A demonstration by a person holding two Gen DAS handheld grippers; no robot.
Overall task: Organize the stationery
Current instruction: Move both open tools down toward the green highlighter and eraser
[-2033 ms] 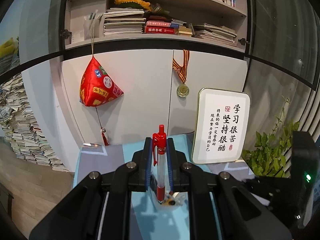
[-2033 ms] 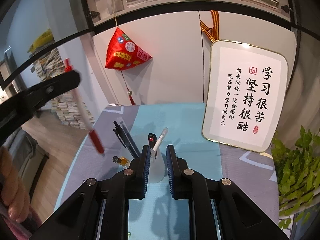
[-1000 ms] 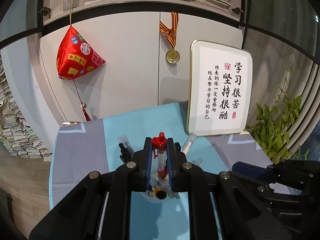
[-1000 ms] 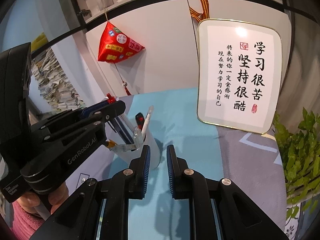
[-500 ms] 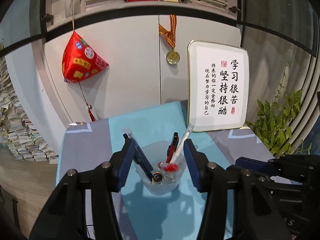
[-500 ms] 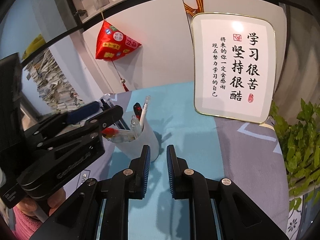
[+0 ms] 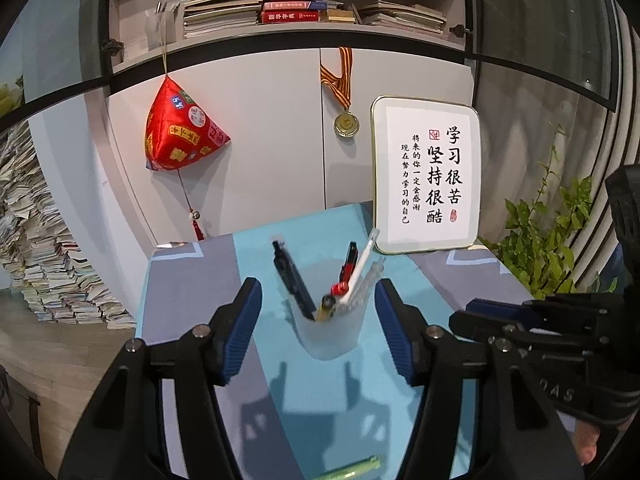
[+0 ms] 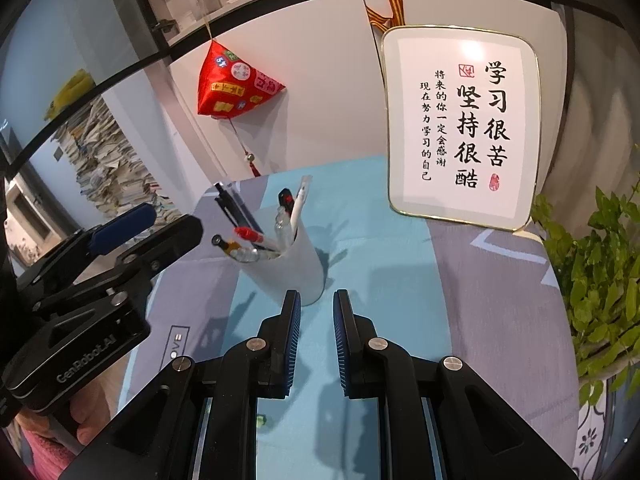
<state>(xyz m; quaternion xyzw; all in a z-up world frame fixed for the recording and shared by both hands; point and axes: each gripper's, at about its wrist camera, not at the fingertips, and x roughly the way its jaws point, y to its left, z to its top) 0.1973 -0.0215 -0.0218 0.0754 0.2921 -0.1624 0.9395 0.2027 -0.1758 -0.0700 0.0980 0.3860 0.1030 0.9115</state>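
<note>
A frosted white cup (image 7: 328, 336) stands on the blue table mat and holds several pens. Among them are a red-capped pen (image 7: 340, 289), a black pen (image 7: 292, 276) and a white pen (image 7: 362, 260). My left gripper (image 7: 316, 296) is a little short of the cup, its jaws opening with nothing between the pads. The right wrist view shows the left gripper (image 8: 164, 226) off to the left of the cup (image 8: 288, 276), not touching it. The red-capped pen (image 8: 248, 234) leans on the rim. My right gripper (image 8: 317, 304) is shut and empty, just in front of the cup.
A green pen (image 7: 352, 470) lies on the mat close in front. A framed calligraphy sign (image 7: 426, 178) leans on the cupboard at the back right, with a potted plant (image 7: 548, 240) beside it. A red pouch (image 7: 180, 132) hangs on the cupboard door. The table edge (image 7: 144, 280) runs along the left.
My left gripper opened and let go of the red-capped pen, which now rests in the cup. The left gripper has drawn back from the cup. My right gripper stayed shut.
</note>
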